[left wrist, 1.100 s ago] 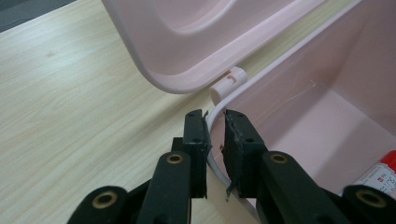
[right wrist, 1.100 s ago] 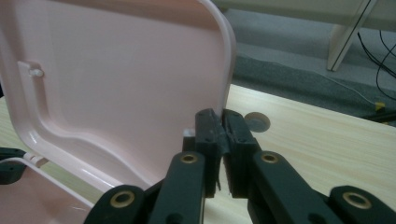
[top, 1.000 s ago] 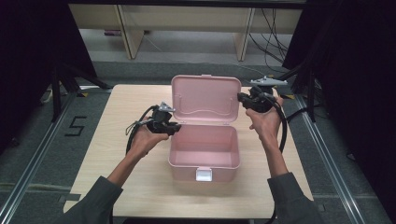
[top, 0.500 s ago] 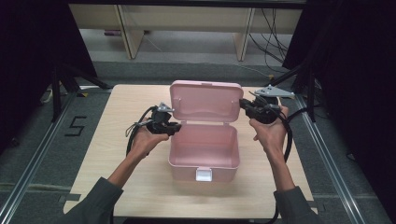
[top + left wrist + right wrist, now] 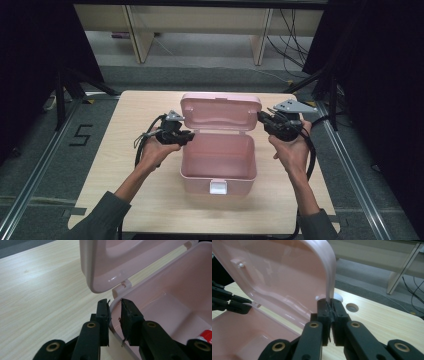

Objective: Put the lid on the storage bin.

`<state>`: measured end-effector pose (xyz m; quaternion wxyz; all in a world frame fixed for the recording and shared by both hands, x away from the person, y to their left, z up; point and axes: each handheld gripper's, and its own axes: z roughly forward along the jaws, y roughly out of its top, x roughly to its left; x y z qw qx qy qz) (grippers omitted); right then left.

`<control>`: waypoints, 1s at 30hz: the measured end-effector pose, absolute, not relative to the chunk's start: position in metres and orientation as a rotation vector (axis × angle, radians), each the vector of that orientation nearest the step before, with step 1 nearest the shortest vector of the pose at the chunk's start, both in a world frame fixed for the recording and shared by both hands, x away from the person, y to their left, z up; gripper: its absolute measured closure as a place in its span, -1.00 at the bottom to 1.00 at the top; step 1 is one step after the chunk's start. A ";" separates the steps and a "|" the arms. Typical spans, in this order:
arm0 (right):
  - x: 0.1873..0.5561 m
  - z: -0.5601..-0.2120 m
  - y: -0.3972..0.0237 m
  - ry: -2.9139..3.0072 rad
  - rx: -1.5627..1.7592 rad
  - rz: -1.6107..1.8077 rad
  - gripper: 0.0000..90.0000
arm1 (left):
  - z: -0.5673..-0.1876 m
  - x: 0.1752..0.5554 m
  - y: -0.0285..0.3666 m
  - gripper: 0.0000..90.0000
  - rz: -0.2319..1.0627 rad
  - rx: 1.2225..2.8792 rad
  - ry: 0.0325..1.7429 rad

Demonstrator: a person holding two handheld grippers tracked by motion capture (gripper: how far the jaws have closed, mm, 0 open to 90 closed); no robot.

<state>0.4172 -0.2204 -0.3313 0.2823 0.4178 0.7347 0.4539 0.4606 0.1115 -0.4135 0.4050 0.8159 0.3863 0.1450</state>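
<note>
A pink plastic box stands open in the middle of the wooden table, its lid raised at the back. My right gripper is shut on the lid's right edge; in the right gripper view its jaws pinch the lid's rim. My left gripper sits at the box's left wall near the hinge. In the left gripper view the jaws straddle the box's rim, and a gap shows beside the inner pad. They have just opened a little. A red-and-white item lies inside the box.
A white latch sits on the box's front wall. The table has a round hole near its back right corner. Black frame legs and cables stand on the floor behind. Bare wood lies left and right of the box.
My right hand has come a little nearer and lower, still holding the lid, and the lid's top edge sits lower in the picture. The left hand has stayed put.
</note>
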 end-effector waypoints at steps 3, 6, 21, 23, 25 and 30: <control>0.414 -0.333 -0.219 1.966 1.122 1.234 0.94 | -0.408 0.457 0.115 0.61 0.380 2.024 0.970; 0.412 -0.333 -0.221 1.978 1.107 1.221 0.94 | -0.405 0.455 0.119 0.47 0.385 2.002 0.985; 0.399 -0.339 -0.225 1.979 1.088 1.270 0.92 | -0.400 0.432 0.143 0.14 0.304 1.925 0.973; 0.395 -0.340 -0.225 1.982 1.113 1.278 0.92 | -0.399 0.430 0.146 0.13 0.304 1.921 0.973; 0.394 -0.342 -0.226 1.983 1.079 1.281 0.92 | -0.400 0.428 0.149 0.10 0.301 1.913 0.972; 0.386 -0.346 -0.227 1.975 1.084 1.290 0.91 | -0.401 0.417 0.155 0.07 0.294 1.937 0.948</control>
